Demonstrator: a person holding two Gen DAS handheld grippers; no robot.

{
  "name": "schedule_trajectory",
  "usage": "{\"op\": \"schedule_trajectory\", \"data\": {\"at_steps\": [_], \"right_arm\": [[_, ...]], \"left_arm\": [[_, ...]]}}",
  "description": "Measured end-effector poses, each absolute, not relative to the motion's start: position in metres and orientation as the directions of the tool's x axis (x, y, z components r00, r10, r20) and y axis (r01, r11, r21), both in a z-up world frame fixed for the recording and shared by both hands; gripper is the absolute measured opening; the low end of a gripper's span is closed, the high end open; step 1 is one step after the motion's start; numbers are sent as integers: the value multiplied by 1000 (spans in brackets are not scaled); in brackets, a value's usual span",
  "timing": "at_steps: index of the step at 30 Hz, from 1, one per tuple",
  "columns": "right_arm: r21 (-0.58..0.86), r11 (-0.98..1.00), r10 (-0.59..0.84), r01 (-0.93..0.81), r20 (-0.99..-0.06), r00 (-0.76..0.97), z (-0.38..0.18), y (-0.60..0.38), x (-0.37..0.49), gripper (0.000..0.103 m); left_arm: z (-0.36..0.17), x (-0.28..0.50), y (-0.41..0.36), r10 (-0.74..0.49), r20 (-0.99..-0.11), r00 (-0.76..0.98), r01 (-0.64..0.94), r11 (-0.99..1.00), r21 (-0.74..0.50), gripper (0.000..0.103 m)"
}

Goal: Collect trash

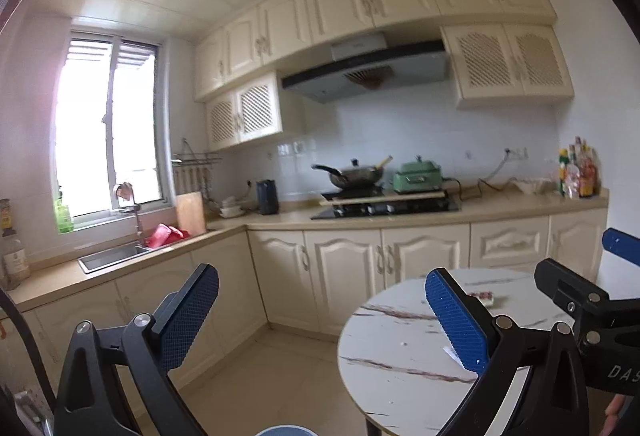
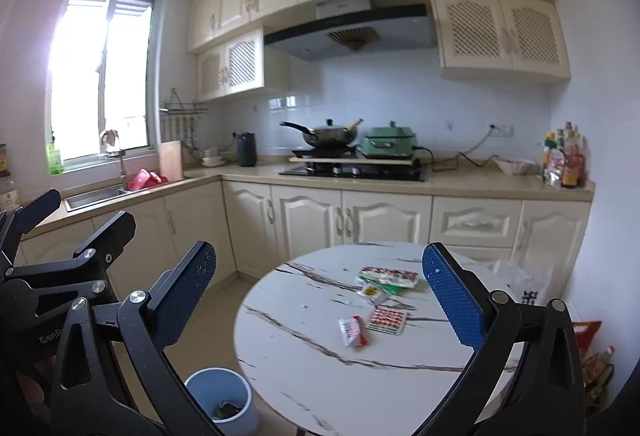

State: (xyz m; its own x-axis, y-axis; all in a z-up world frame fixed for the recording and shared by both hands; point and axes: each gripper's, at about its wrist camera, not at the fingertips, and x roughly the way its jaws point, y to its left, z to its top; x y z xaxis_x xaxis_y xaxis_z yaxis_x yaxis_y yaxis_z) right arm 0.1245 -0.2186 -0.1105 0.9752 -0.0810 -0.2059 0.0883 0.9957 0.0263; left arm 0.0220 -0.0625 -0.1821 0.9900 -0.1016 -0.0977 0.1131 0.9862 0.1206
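Several snack wrappers lie on the round marble table (image 2: 304,368): a red-and-white wrapper (image 2: 352,331), a red patterned packet (image 2: 387,320), a small yellow packet (image 2: 372,291) and a green-and-white packet (image 2: 386,276). My right gripper (image 2: 320,250) hovers open above the table's near side, holding nothing. A light blue bin (image 2: 220,392) stands on the floor left of the table with some scraps inside. My left gripper (image 1: 320,274) is open and empty over the table's left edge (image 1: 352,336). One packet (image 1: 485,297) and a white scrap (image 1: 450,352) show beside its right finger.
Cream cabinets (image 2: 360,216) and an L-shaped counter run behind the table, with a hob and wok (image 2: 328,134), a green cooker (image 2: 390,143) and a sink (image 2: 96,196). A white plastic bag (image 2: 528,284) sits at the right. Tiled floor (image 1: 280,364) lies between table and cabinets.
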Motion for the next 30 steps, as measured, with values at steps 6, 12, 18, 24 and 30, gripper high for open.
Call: {"op": "schedule_trajectory", "data": {"at_steps": [6,12,18,24,30], "right_arm": [[46,987,-135,153,-275,952,-132,-254,152,103],[71,963,-208,262,-424,882,-174,-304,190,103],[85,944,-225,320,-544,808,-217,-341,218,103],[75,934,-231,350,-621,749,-247,-368,241,103],[63,927,-231,370,-681,695,-269,-389,263,103]], "left_arm": [[-178,87,-93,-159,-220,962,193,971,142,102],[-199,172,-135,-189,-439,878,287,943,167,102],[-219,241,-187,-251,-625,739,416,900,131,102],[-221,295,-228,-269,-710,651,465,880,92,100],[-224,342,-251,-278,-762,585,489,870,59,83]]}}
